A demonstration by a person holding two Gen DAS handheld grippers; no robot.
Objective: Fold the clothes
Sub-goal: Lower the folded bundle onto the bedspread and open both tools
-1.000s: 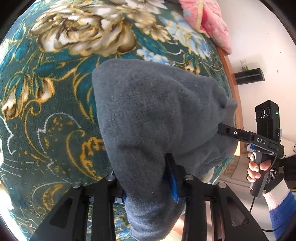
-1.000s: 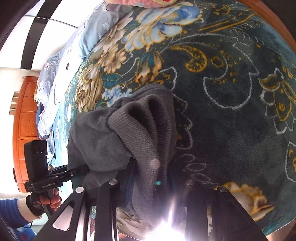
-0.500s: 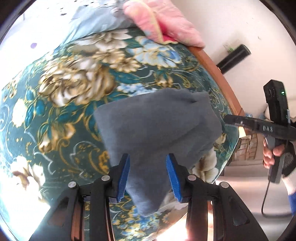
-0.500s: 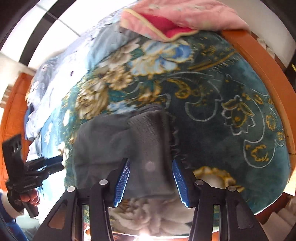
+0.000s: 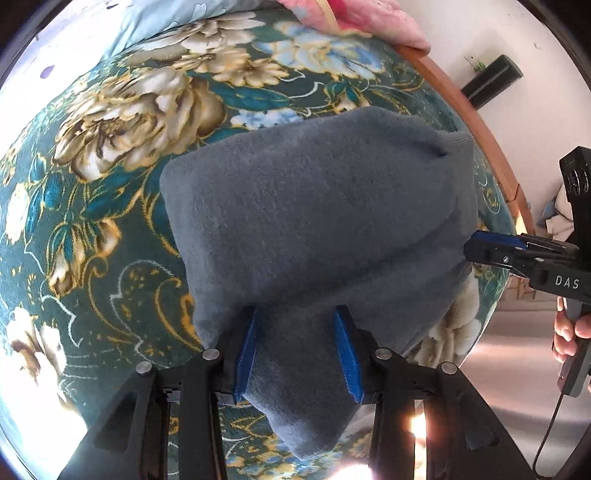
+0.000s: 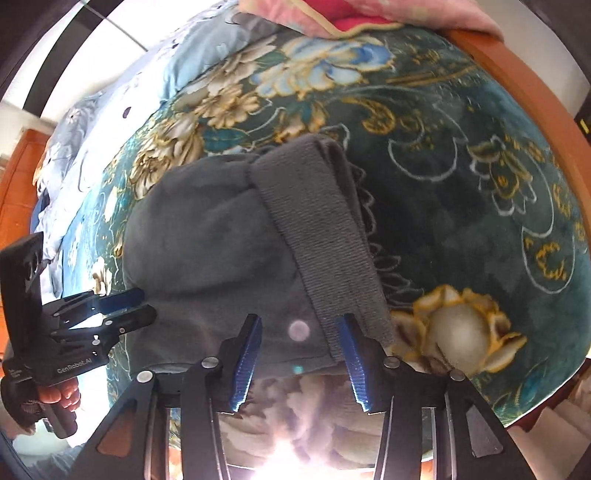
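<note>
Soft grey fleece garment [image 5: 314,203], folded into a thick, rounded slab, matte and slightly fuzzy. Lies flat on a plush teal blanket [image 5: 110,221] printed with cream, gold and pale-blue flowers, near the bed's edge. Ends on one side in a ribbed knit band [image 6: 317,240], coarser and darker than the fleece, running from 12 o'clock down to 5 o'clock in the right wrist view. Narrows to a blunt corner at 6 o'clock in the left wrist view.

Left gripper [image 5: 295,314]: black plastic fingers with ridged blue pads [image 5: 245,354], jaws partly apart. Straddles the garment's narrow corner, fleece filling the gap between the jaws; cannot tell for sure whether the pads touch it, though nothing looks pinched or lifted.

Right gripper [image 6: 299,321]: same build, jaws closing from a middling gap. Hangs over the garment's near edge, with the fleece and the foot of the ribbed band between the jaw tips, cloth lying slack below them.

Beyond the blanket at 12 o'clock, a quilted pink cover [image 5: 369,18] and light-blue bedding [image 6: 110,110]. Along 1 to 3 o'clock, a smooth curved wooden bed rail [image 6: 535,92].
</note>
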